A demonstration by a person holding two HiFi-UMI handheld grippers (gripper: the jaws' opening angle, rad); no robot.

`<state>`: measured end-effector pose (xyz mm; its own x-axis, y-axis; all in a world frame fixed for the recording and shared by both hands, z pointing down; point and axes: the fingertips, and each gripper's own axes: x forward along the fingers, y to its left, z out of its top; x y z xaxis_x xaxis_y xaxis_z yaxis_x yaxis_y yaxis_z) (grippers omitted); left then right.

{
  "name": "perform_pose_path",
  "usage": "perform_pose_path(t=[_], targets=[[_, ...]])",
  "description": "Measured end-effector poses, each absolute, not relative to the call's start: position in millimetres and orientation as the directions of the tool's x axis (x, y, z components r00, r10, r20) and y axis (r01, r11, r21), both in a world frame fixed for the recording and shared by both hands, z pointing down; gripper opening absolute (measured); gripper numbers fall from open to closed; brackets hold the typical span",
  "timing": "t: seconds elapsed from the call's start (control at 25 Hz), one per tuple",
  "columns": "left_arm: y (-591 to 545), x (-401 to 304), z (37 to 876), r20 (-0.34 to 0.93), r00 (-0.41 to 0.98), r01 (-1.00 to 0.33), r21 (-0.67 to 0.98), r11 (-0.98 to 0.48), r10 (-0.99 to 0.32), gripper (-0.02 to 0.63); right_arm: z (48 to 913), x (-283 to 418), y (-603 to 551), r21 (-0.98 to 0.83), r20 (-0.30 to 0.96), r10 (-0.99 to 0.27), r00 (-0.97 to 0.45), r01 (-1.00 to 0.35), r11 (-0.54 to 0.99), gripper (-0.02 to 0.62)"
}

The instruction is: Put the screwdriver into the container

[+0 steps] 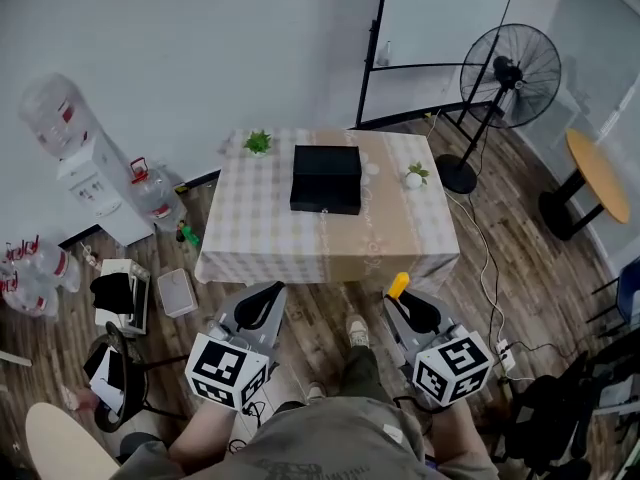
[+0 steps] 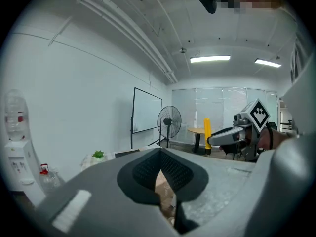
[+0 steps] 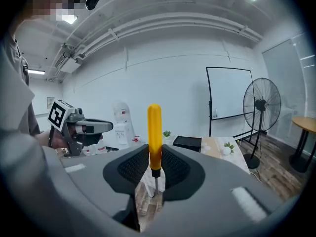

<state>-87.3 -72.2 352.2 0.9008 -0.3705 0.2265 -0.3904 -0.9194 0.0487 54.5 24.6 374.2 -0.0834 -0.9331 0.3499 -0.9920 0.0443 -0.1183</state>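
While the right claw [image 3: 154, 171] is clamped on the yellow-handled screwdriver [image 3: 154, 132], handle up, and the black container [image 1: 326, 178] sits well ahead of it on the tabletop [image 1: 400, 223], carry the tool right over the box before loosening (the left claw [image 2: 160, 177], closed and empty, is not needed).

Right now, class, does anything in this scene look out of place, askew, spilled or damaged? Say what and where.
Nothing stands out. The screwdriver is clamped upright in the right gripper. The black container sits square on the table, with the green plant and the white-potted plant upright beside it. Nothing looks spilled.
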Motion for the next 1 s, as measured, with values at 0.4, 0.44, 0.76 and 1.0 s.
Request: perform_pose_path(t=[0.4, 0.44, 0.76, 1.0], targets=[[-139, -34, 374, 0.262, 0.872, -0.444, 0.068, -0.893, -0.414, 0.000, 397, 120, -61, -0.125, 0.392, -0.911, -0.130, -0.988, 0.087, 0.107], [-148, -27, 376, 0.266, 0.865, -0.458, 0.073, -0.886, -0.425, 0.000, 399, 128, -72, -0.125, 0.397, -0.907, -0.141, -0.987, 0.098, 0.107], [-214, 33, 382, 0.307, 0.800, -0.560, 0.076, -0.825, -0.515, 0.000, 419, 197, -155, -0.097, 0.481, -0.849, -0.220, -0.975, 0.198, 0.106], [-270, 72, 393, 0.348, 0.741, -0.629, 0.058, -0.775, -0.575, 0.000, 443, 237, -223, -0.077, 0.550, -0.782, -0.293, -0.950, 0.302, 0.106]])
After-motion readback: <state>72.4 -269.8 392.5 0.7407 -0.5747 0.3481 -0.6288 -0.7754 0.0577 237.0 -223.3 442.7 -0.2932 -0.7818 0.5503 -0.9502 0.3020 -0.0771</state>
